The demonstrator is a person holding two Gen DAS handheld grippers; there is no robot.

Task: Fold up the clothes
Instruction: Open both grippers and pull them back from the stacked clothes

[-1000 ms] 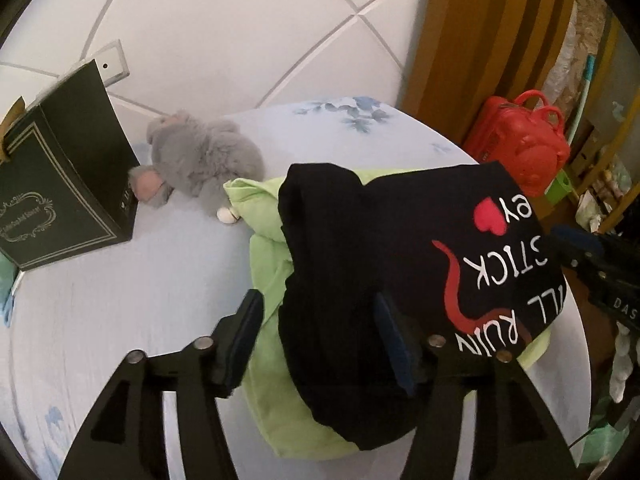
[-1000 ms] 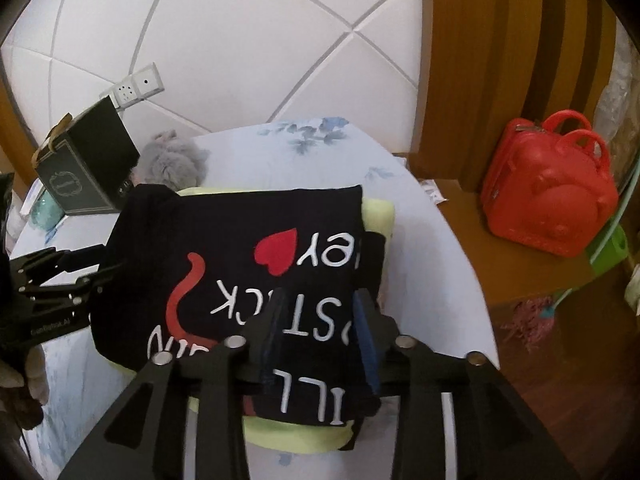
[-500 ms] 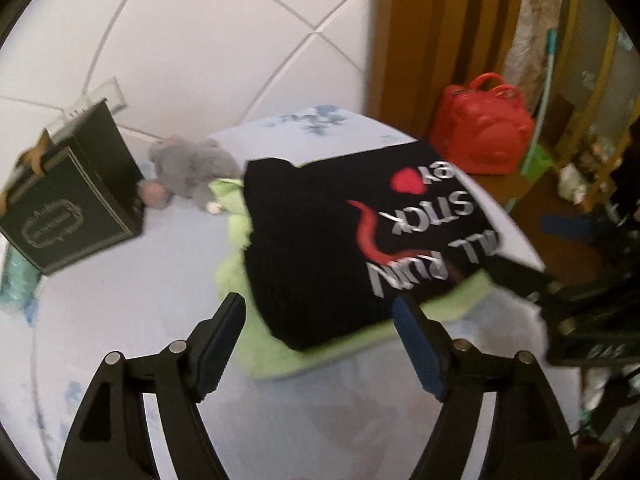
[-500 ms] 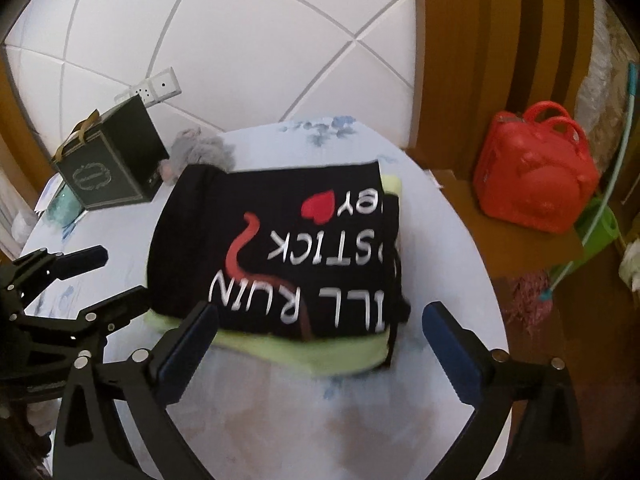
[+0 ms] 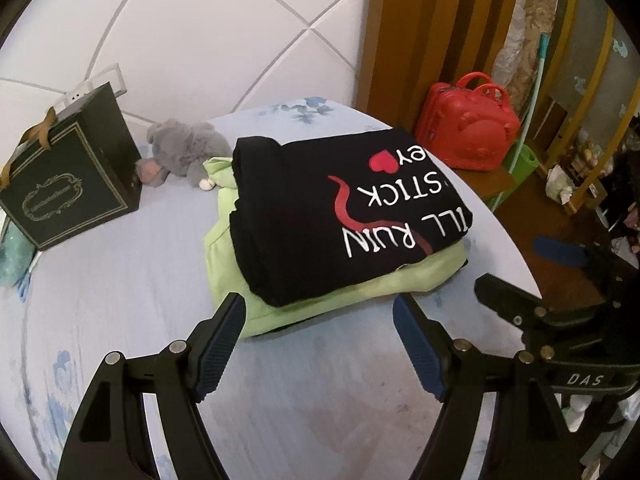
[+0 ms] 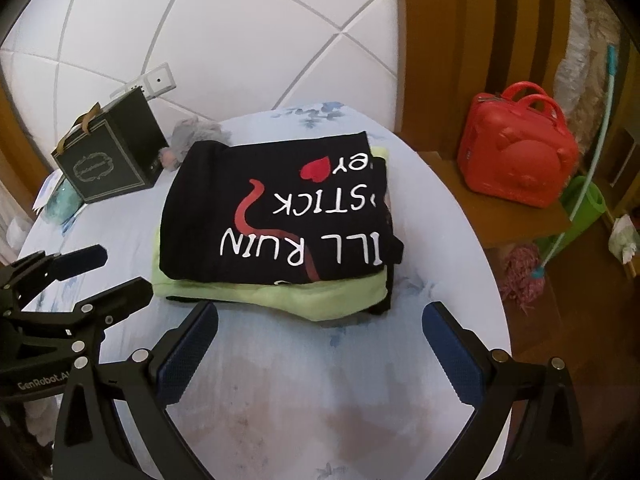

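Note:
A folded black T-shirt [image 5: 320, 216] with white letters and a red heart lies on top of a folded light green garment [image 5: 340, 296] on the bed. Both also show in the right wrist view, the black T-shirt [image 6: 276, 208] above the green garment [image 6: 288, 292]. My left gripper [image 5: 320, 344] is open and empty, just short of the pile's near edge. My right gripper [image 6: 320, 352] is open and empty, a little back from the pile. Each gripper shows at the edge of the other's view.
A dark green gift bag [image 5: 68, 184] and a grey plush toy [image 5: 184, 152] sit at the back left of the bed [image 5: 120, 300]. A red case [image 6: 520, 160] stands on a wooden shelf to the right, with a mop [image 6: 524, 276] beside it.
Both grippers have let go of the black T-shirt, opened wide and drawn back from the pile. The T-shirt now lies flat on the green garment.

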